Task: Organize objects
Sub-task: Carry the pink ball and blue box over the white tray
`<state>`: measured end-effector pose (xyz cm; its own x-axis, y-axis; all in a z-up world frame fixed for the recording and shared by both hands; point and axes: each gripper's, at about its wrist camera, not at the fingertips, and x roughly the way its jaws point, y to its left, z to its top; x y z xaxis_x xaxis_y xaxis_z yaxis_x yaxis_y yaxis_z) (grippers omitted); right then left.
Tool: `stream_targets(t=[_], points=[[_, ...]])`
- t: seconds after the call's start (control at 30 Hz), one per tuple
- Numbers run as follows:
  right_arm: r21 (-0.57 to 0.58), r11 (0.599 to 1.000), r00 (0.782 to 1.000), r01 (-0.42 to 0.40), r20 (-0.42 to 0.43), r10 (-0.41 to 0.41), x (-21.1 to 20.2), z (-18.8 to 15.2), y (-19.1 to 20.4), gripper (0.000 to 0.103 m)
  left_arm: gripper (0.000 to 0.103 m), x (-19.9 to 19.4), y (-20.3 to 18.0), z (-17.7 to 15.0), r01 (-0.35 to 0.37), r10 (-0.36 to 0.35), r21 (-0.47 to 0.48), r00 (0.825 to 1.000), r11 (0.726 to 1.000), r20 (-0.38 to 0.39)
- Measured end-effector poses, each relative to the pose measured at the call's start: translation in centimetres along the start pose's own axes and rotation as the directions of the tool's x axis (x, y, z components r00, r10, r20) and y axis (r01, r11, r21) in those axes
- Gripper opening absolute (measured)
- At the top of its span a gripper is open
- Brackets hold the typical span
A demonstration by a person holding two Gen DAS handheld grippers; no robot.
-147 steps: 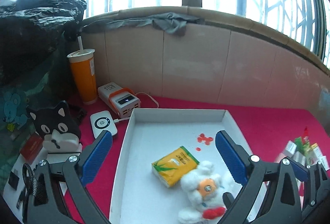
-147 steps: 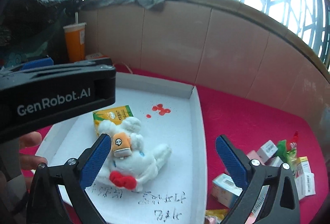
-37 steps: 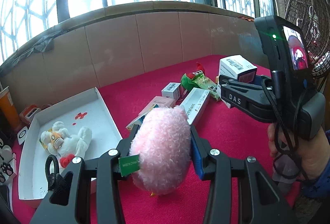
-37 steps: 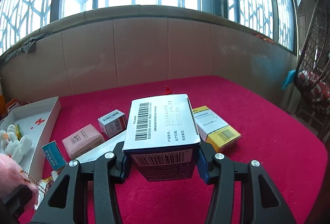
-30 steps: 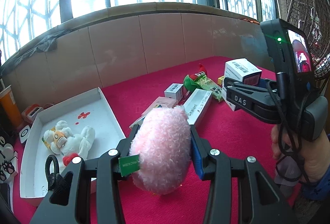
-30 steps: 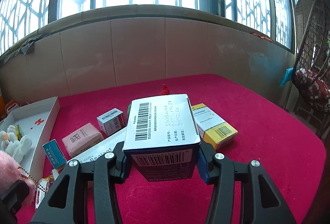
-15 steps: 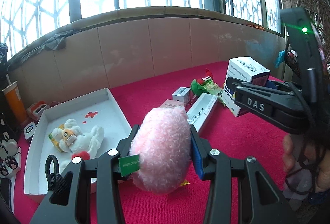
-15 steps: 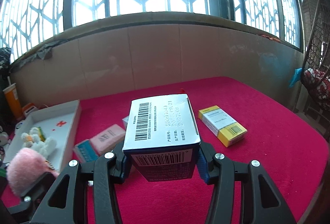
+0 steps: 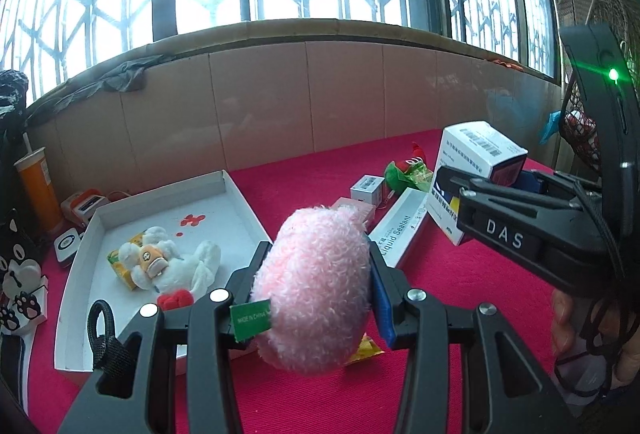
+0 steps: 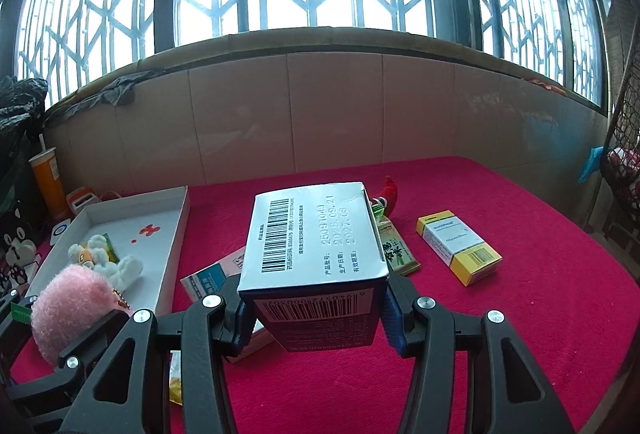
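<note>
My left gripper (image 9: pixel 316 286) is shut on a fluffy pink plush toy (image 9: pixel 316 286) with a green tag, held above the red cloth just right of the white tray (image 9: pixel 76 274). A white plush rabbit (image 9: pixel 168 268) and a yellow packet (image 9: pixel 124 262) lie in that tray. My right gripper (image 10: pixel 316 290) is shut on a white and dark blue box (image 10: pixel 316 246) with barcodes, lifted clear of the cloth. In the left wrist view that box (image 9: pixel 476 158) hangs to the right. In the right wrist view the pink plush toy (image 10: pixel 68 306) shows at lower left.
On the red cloth lie a long sealant box (image 9: pixel 400 230), a small white box (image 9: pixel 366 188), a green and red toy (image 9: pixel 408 170), a yellow and white box (image 10: pixel 458 246) and a green packet (image 10: pixel 396 250). An orange cup (image 9: pixel 38 190) and chargers stand left of the tray.
Both grippers have kept their loads. The views have swung left, so the tray now sits nearer the middle, and the right gripper's box has come closer to the left one.
</note>
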<state>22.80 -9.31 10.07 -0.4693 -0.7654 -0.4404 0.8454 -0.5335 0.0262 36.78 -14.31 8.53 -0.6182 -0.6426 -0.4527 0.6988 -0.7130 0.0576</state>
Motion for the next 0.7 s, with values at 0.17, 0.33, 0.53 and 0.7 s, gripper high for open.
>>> stream_targets(t=[0.17, 0.33, 0.53, 0.7], points=[[-0.02, 1.0, 1.0, -0.007, -0.003, 0.007, -0.1, -0.2, 0.8, 0.056, 0.044, -0.3, 0.9, -0.1, -0.012, 0.012, -0.026, 1.0, 1.0, 0.002], [-0.041, 0.999, 1.0, -0.02, -0.005, 0.019, -0.2, -0.5, 1.7, 0.056, 0.044, -0.5, 1.8, -0.3, -0.021, 0.021, -0.049, 1.0, 0.999, 0.002], [-0.065, 0.997, 1.0, -0.031, -0.004, 0.031, -0.5, -0.7, 2.7, 0.056, 0.044, -0.8, 2.9, -0.5, -0.036, 0.037, -0.073, 0.999, 0.997, 0.004], [-0.081, 0.996, 0.999, -0.039, -0.007, 0.038, -0.5, -0.6, 3.1, 0.056, 0.044, -0.8, 3.6, -0.7, -0.047, 0.047, -0.095, 0.999, 0.994, 0.003]])
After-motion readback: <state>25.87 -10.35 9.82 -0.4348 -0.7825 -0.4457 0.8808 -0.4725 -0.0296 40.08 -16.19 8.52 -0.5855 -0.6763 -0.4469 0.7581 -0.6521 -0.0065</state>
